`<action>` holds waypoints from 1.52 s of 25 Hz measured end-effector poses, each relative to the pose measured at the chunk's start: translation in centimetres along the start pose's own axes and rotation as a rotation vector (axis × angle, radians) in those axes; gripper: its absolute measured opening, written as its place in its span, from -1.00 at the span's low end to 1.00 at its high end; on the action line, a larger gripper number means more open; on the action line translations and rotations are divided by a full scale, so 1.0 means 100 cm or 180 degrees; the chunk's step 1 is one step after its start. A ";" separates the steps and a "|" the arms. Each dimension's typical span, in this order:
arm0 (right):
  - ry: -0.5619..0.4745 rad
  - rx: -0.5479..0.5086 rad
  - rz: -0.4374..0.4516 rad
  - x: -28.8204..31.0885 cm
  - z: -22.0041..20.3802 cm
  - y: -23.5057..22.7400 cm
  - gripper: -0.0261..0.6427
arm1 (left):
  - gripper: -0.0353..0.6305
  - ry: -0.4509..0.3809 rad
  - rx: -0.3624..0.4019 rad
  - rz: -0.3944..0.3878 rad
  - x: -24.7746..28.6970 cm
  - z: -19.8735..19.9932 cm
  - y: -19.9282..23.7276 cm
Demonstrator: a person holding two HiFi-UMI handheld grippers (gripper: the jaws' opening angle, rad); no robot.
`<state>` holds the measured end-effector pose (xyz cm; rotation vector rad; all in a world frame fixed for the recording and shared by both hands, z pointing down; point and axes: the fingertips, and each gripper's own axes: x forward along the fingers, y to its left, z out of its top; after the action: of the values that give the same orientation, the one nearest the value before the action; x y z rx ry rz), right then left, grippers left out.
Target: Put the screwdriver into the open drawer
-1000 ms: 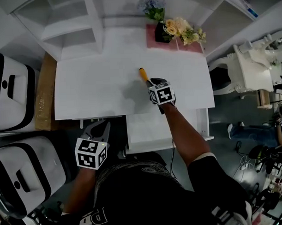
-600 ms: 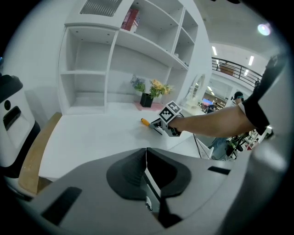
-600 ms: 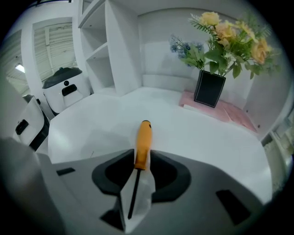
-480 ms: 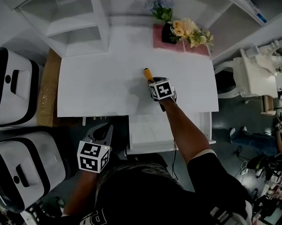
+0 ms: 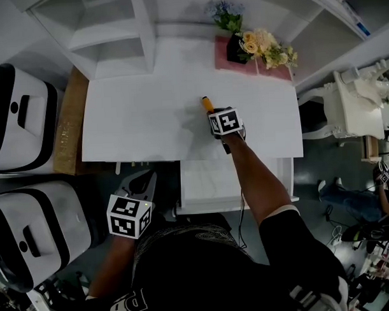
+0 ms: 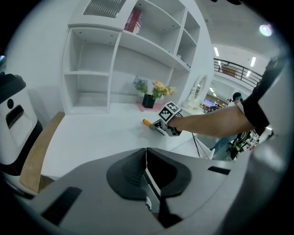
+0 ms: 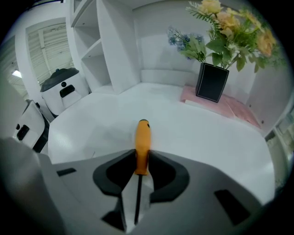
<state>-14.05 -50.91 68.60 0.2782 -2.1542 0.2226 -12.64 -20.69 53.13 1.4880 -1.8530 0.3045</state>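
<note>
Head view: right gripper (image 5: 213, 114) is low over the white desk top (image 5: 142, 115), right of its middle. Orange handle of the screwdriver (image 5: 207, 103) pokes out beyond its jaws, lying on the desk. Open drawer (image 5: 205, 183) is pulled out under the desk's near edge, just below the right arm; nothing visible in it from here. Left gripper (image 5: 145, 179) hangs off the desk, near the front edge, left of the drawer. Black vase (image 5: 234, 49) of flowers sits on a pink mat (image 5: 224, 62) at the back.

Left gripper view: jaws pressed together, only a thin seam between them, nothing between the pads. Right gripper and the orange handle show across the desk, in front of the white shelf unit (image 6: 119, 59).

Right gripper view: jaws have just been closing. Both pads sit against the orange handle near its shaft end; the dark shaft runs back between them. Handle tip points toward the back wall. Screwdriver is on the desk, not in the drawer.
</note>
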 end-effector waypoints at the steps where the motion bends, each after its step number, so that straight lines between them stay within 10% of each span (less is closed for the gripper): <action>1: 0.0005 0.0027 0.0012 0.000 0.000 0.000 -0.63 | -0.85 -0.0005 -0.0001 0.0003 -0.001 0.000 0.001; 16: -0.0155 0.0314 0.0022 -0.024 -0.007 -0.003 -0.66 | -0.85 -0.0042 0.0153 -0.0063 -0.002 0.015 -0.003; 38: -0.0551 0.0852 -0.0295 -0.116 -0.014 0.033 -0.66 | -0.85 0.0049 0.0796 -0.0878 -0.001 0.044 -0.002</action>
<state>-7.51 -46.10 59.60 0.5678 -2.2750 0.4488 -14.16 -23.27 49.84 1.8816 -1.6156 0.4240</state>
